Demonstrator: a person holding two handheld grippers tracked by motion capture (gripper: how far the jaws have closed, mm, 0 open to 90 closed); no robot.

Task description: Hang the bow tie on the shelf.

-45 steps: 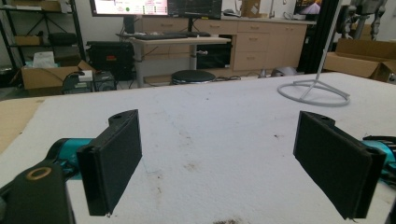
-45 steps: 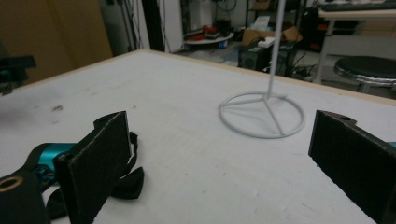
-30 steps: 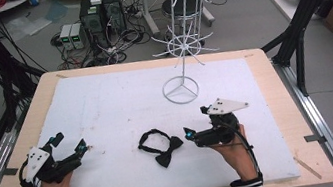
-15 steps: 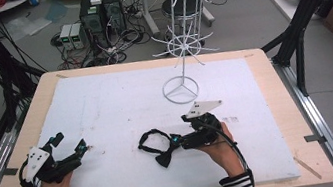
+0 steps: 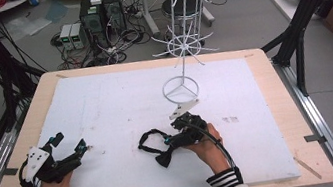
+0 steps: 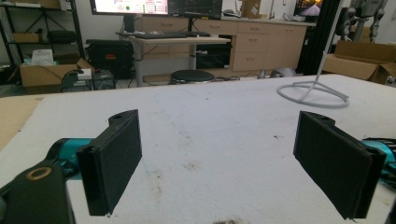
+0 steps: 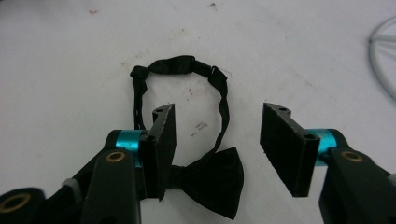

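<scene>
A black bow tie (image 5: 155, 148) with a looped strap lies flat on the white board (image 5: 105, 103) near the front middle. My right gripper (image 5: 169, 141) hovers low over its right side. In the right gripper view the bow (image 7: 212, 179) lies between the half-closed jaws of the right gripper (image 7: 218, 114). The left jaw sits over the knot and the right pad stands clear of the cloth. Those jaws have just been closing. My left gripper (image 5: 70, 141) rests at the front left, and in its own view the left gripper (image 6: 219, 135) is wide open with nothing between the pads.
A white wire display rack (image 5: 179, 46) stands on a ring base (image 5: 180, 90) just beyond my right hand; the base also shows as a ring (image 6: 313, 91) and an arc (image 7: 383, 56). Black frame posts flank the table. Computers and cables lie on the floor behind.
My right gripper has moved left and slightly down onto the bow tie, and its jaws have narrowed. The left gripper and the bow tie have stayed put.
</scene>
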